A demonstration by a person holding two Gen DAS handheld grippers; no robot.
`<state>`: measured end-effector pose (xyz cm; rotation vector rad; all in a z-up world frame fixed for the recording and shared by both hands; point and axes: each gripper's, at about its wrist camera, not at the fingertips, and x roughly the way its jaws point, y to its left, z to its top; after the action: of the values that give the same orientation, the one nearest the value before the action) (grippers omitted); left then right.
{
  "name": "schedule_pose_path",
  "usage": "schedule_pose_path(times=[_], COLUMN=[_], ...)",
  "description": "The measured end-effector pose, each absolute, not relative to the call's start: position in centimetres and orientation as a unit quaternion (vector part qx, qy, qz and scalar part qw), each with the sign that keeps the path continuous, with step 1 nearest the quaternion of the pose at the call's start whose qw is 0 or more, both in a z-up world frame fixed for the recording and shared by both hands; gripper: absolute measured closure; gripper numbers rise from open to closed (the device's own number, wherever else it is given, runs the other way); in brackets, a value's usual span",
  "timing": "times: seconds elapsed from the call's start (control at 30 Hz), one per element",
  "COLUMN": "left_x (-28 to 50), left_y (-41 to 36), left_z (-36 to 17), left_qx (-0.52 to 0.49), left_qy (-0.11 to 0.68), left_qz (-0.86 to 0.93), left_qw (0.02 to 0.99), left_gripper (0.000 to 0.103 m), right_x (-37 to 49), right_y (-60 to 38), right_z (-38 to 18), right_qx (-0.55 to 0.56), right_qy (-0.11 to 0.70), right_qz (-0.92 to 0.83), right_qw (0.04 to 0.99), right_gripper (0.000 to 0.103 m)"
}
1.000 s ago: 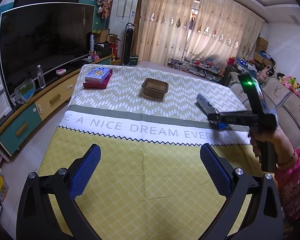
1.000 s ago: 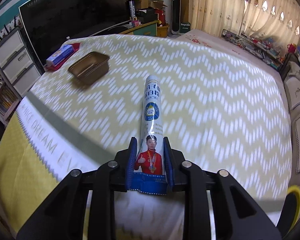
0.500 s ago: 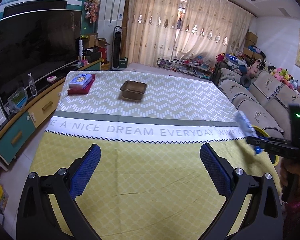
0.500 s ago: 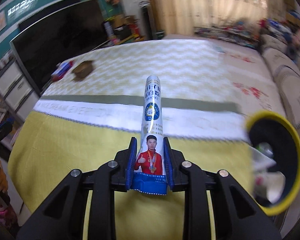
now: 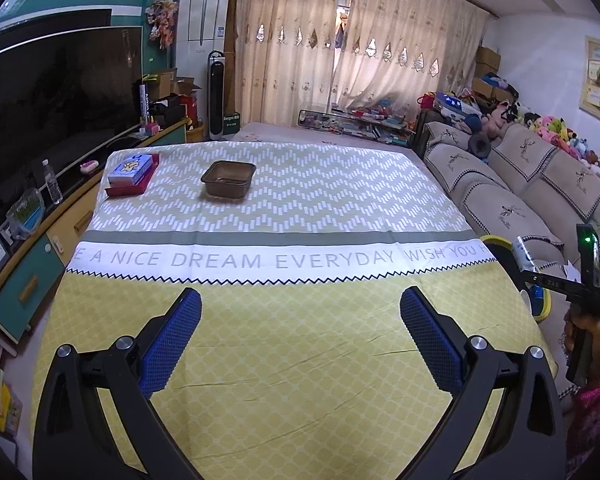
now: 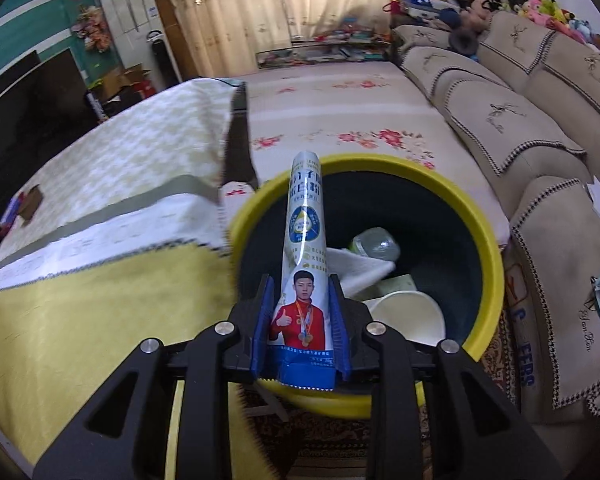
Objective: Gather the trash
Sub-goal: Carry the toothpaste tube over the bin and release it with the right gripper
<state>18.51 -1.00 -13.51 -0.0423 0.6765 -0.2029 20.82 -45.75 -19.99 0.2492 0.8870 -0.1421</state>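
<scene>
At lower centre of the left view my left tool hangs wide and empty over the tabletop, freed for the brown tray at upper left. At lower centre of the right view my right tool clamps the wrapper tube, over the yellow bin so it can drop. Only this view shows trash inside.
</scene>
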Motion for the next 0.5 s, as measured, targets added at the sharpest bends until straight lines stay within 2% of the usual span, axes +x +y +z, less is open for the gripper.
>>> schedule_pose_path(times=[0.03, 0.07, 0.5], left_x=[18.6, 18.6, 21.8], left_y=[-1.1, -1.2, -1.7], left_z=[-13.5, -13.5, -13.9], left_qx=[-0.02, -0.018, -0.007], left_qy=[0.332, 0.332, 0.351], left_qz=[-0.099, -0.099, -0.111], left_qw=[0.938, 0.938, 0.93], left_gripper=[0.005, 0.005, 0.005], right_x=[20.9, 20.5, 17.4], right_y=[-45.9, -46.4, -43.3], right_z=[-20.1, -20.1, -18.2], right_qx=[0.122, 0.128, 0.129], right_qy=[0.423, 0.413, 0.376], right_qz=[-0.076, -0.09, -0.062], right_qw=[0.895, 0.897, 0.915], right_gripper=[0.058, 0.054, 0.054])
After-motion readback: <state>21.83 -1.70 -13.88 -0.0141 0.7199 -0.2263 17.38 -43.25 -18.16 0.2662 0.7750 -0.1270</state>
